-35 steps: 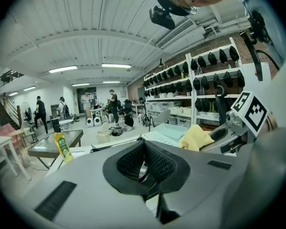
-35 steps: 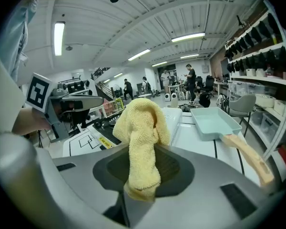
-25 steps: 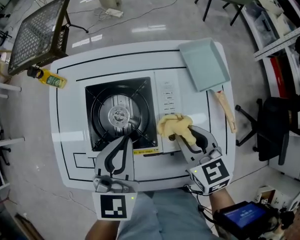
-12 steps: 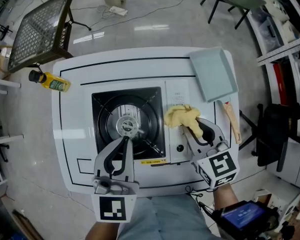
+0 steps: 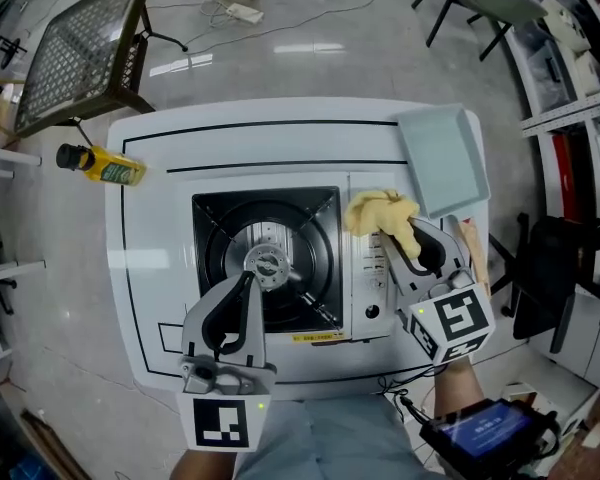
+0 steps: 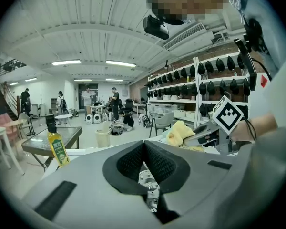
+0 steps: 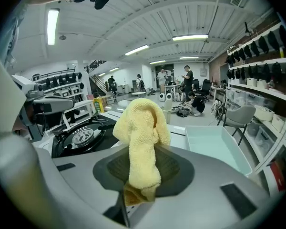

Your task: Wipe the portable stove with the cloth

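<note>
The portable stove (image 5: 370,303) sits mid-table, with a black burner well on its left and a white control panel on its right. A yellow cloth (image 5: 379,213) lies on the far part of that panel, and my right gripper (image 5: 404,236) is shut on it. In the right gripper view the cloth (image 7: 140,132) bulges out above the shut jaws of the right gripper (image 7: 142,168). My left gripper (image 5: 246,281) hovers over the burner well's near edge, shut and holding nothing. In the left gripper view the left gripper (image 6: 144,146) has its pads touching.
A pale blue dustpan (image 5: 442,158) with a wooden handle (image 5: 477,253) lies at the table's far right. A yellow oil bottle (image 5: 105,166) lies at the far left edge. A wire-mesh stand (image 5: 75,53) and a black chair (image 5: 555,258) stand on the floor beside the white table (image 5: 145,298).
My right gripper has pushed the cloth along the control panel, from its near half toward its far end. The left gripper has stayed shut over the burner's near edge.
</note>
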Demonstrator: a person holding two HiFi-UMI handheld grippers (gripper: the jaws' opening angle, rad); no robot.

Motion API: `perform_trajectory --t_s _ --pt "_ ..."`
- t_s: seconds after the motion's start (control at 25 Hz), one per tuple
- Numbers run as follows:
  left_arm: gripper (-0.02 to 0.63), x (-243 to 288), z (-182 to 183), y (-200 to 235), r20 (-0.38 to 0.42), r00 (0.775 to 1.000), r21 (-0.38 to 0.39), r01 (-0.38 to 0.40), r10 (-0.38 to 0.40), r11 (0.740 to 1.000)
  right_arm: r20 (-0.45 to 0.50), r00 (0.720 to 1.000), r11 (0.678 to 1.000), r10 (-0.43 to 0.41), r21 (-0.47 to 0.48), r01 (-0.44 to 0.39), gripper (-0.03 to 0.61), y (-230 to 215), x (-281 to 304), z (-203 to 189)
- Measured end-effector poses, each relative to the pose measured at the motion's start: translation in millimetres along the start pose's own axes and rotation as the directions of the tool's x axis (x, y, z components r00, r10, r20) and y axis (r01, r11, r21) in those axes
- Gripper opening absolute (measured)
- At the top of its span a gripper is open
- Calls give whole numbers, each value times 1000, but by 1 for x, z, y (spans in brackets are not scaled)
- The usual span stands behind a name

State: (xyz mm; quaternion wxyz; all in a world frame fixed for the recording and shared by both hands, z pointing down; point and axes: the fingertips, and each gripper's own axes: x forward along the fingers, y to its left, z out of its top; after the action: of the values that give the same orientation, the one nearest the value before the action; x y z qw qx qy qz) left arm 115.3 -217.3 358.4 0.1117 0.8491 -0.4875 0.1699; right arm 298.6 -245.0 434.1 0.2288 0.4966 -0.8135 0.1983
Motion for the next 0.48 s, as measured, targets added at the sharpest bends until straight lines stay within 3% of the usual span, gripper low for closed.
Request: perform_trajectory --t_s 0.48 --pt "18 -13 5 37 27 998 -15 -63 64 998 -11 999 996 -30 -79 29 124 -23 46 32"
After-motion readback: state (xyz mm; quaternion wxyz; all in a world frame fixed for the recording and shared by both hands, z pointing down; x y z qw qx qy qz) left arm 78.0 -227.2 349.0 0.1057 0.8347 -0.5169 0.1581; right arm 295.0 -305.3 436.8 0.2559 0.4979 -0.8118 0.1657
